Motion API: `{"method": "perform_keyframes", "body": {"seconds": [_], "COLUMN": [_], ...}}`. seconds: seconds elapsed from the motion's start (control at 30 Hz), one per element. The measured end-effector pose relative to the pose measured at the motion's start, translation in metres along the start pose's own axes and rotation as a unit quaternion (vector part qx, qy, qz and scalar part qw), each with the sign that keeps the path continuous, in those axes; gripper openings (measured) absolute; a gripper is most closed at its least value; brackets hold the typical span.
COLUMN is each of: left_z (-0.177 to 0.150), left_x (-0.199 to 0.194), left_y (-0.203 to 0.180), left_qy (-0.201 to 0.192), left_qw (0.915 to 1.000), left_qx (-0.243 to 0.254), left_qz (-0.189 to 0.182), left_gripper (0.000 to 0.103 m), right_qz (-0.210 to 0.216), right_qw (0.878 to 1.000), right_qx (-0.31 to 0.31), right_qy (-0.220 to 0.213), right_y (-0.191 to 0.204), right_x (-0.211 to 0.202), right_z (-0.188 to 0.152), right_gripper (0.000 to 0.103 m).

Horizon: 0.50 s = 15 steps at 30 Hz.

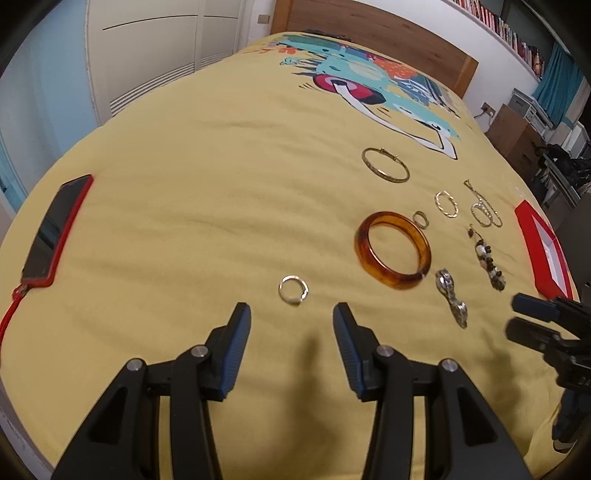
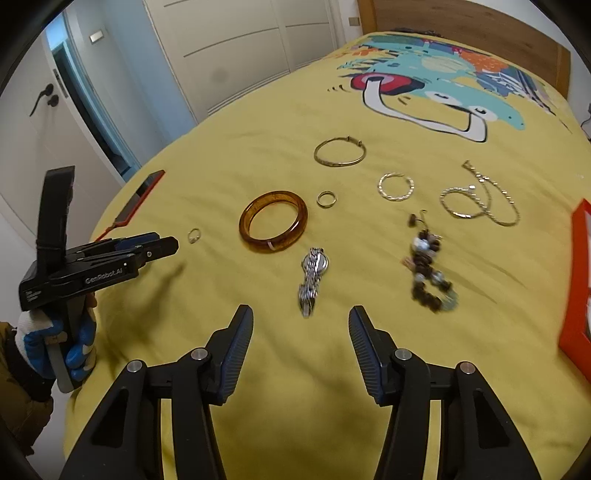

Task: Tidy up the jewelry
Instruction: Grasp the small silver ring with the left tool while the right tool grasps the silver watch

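Jewelry lies spread on a yellow bedspread (image 1: 184,221). A small silver ring (image 1: 293,290) sits just ahead of my open, empty left gripper (image 1: 291,317); it also shows in the right wrist view (image 2: 194,235). An amber bangle (image 1: 392,249) (image 2: 273,220), a silver watch (image 1: 451,297) (image 2: 312,282), a beaded bracelet (image 1: 487,260) (image 2: 428,271), a thin gold bangle (image 1: 385,164) (image 2: 340,151), a small gold ring (image 2: 326,199), a hoop (image 2: 395,186) and a chain (image 2: 484,199) lie beyond. My right gripper (image 2: 301,321) is open and empty, just short of the watch.
A red jewelry box (image 1: 543,247) (image 2: 580,280) sits at the bed's right edge. A phone in a red case (image 1: 55,229) lies at the left with a red cord. A wooden headboard (image 1: 369,29) and white wardrobe (image 1: 147,55) stand behind.
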<state>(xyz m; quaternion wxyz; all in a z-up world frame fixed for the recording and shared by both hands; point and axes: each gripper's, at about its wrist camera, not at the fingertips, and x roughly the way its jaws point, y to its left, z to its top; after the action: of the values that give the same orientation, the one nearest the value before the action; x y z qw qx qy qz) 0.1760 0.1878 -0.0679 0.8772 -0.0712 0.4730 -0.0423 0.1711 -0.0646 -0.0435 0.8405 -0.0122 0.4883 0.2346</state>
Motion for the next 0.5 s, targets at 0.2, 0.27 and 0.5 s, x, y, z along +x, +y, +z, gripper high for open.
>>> {"method": "perform_keyframes", "body": {"seconds": [0.2,0.27,0.5], "left_z": [0.005,0.005,0.005], "left_x": [0.017,0.022,0.038], "left_y": [0.001,0.003,0.004], "left_qy": [0.01,0.014,0.022], "left_qw": [0.9999,0.9999,0.9998], "left_qx": [0.007,0.005,0.004], "left_qz": [-0.002,-0.004,0.002], "left_gripper": [0.044,0.044,0.027], "right_qz": [-0.003,-0.007,-0.016], "right_qw": [1.0,1.0,1.0], "right_qx": [0.001,0.002,0.002], "right_qy": [0.008,0.01,0.023], "right_y": [0.0,-0.001,-0.003], "right_x": [0.032,0.041,0.066], "right_z": [0.019,0.023,0.03], "right_gripper": [0.048,0.047,0.039]}}
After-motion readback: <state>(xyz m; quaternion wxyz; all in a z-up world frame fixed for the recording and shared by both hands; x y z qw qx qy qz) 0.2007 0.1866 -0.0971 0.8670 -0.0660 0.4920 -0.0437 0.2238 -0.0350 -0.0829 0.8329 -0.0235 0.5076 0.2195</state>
